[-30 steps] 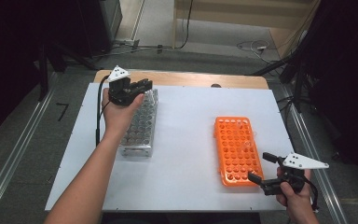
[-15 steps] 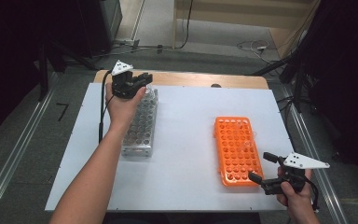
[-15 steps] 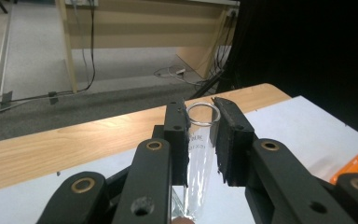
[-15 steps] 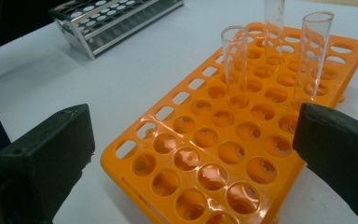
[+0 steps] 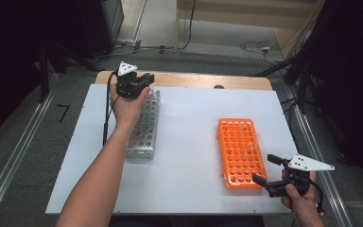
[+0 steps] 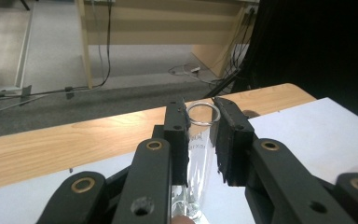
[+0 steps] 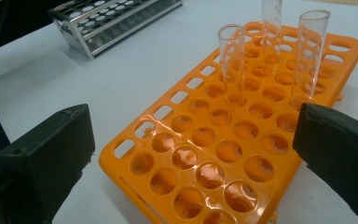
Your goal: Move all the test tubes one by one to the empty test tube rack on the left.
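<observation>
My left hand-held gripper (image 5: 142, 81): clamped on a clear glass test tube (image 6: 200, 135); in the left gripper view the two black pads press its sides just under the rim.
Test tube: upright between the pads, open mouth on top, faint printing on the glass; its lower end is out of my sight.
Where I hold it: above the far end of the metal rack (image 5: 144, 125), near the wooden far edge of the tabletop (image 5: 189, 127).
Metal rack: silver, rows of round holes, lying lengthwise on the white sheet under my left hand.
My right hand-held gripper (image 5: 264, 170): jaws wide apart, nothing between them, held at the near right corner of the orange rack (image 5: 238, 151).
Orange rack: flat on the white sheet at the right, well apart from the metal rack.
Tubes in the orange rack: in the right gripper view three clear tubes (image 7: 231, 65) stand upright in holes toward its far end; the near holes are open.
Contact on the right: my jaws flank the rack's near corner in the right gripper view; whether they touch it I cannot tell.
</observation>
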Demonstrator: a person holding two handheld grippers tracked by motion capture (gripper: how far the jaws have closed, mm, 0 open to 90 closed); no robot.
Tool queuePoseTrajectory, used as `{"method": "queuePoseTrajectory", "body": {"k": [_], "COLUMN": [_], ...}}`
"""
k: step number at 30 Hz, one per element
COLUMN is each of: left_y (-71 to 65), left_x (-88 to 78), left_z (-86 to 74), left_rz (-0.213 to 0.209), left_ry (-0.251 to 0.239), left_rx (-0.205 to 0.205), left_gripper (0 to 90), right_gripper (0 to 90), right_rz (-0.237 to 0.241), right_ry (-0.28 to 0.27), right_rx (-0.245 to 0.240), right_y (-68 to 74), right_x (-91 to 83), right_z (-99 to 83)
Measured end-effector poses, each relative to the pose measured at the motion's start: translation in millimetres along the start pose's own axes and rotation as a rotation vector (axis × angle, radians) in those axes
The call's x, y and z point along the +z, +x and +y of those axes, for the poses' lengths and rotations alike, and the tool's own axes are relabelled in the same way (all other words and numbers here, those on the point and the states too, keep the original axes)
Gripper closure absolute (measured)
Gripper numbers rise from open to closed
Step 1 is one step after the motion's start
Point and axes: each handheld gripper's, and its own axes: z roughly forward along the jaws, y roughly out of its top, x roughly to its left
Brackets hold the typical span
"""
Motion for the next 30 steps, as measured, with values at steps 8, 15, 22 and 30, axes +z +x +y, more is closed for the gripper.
{"method": "queuePoseTrajectory", "body": {"k": [8, 15, 22, 30], "left_y": [-2.3, -2.7, -3.6, -2.9], "left_x": [6.4, 10.3, 15.4, 20.4], "left_z": [-6.2, -14.6, -24.0, -28.0], "left_rz": [0.038, 0.051, 0.057, 0.06], "left_ry": [0.022, 0.03, 0.062, 0.104], "left_rx": [0.024, 0.028, 0.049, 0.043], "left_gripper": [76.2, 76.1, 76.1, 76.1], "right_gripper": [0.0, 0.0, 0.0, 0.0], "right_rz": [0.0, 0.0, 0.0, -0.001], "right_ry": [0.001, 0.002, 0.003, 0.006], "right_rx": [-0.002, -0.004, -0.004, -0.005], "right_y": [0.2, 0.5, 0.4, 0.2], "right_x": [0.5, 0.4, 0.5, 0.9], "right_z": [-0.4, -0.4, -0.8, -1.0]}}
